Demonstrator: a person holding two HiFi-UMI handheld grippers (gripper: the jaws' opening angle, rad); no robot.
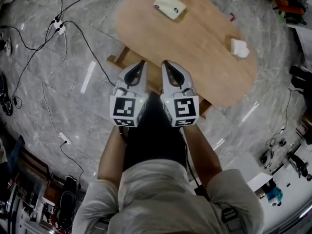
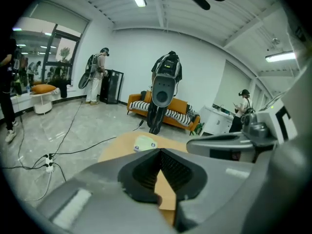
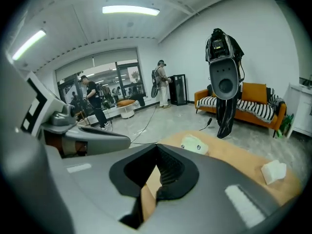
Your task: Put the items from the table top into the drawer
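Cream-coloured packet (image 1: pixel 170 6) lies near the far end of the oval wooden counter (image 1: pixel 195 57), and a small white wad (image 1: pixel 239 48) sits well apart from it by the right edge. Over the counter's near edge the left claw (image 1: pixel 142 65) and the right claw (image 1: pixel 166 64) hang side by side. Each is pressed together with nothing between its jaws, and a grey marble floor (image 1: pixel 73 82) lies around them.
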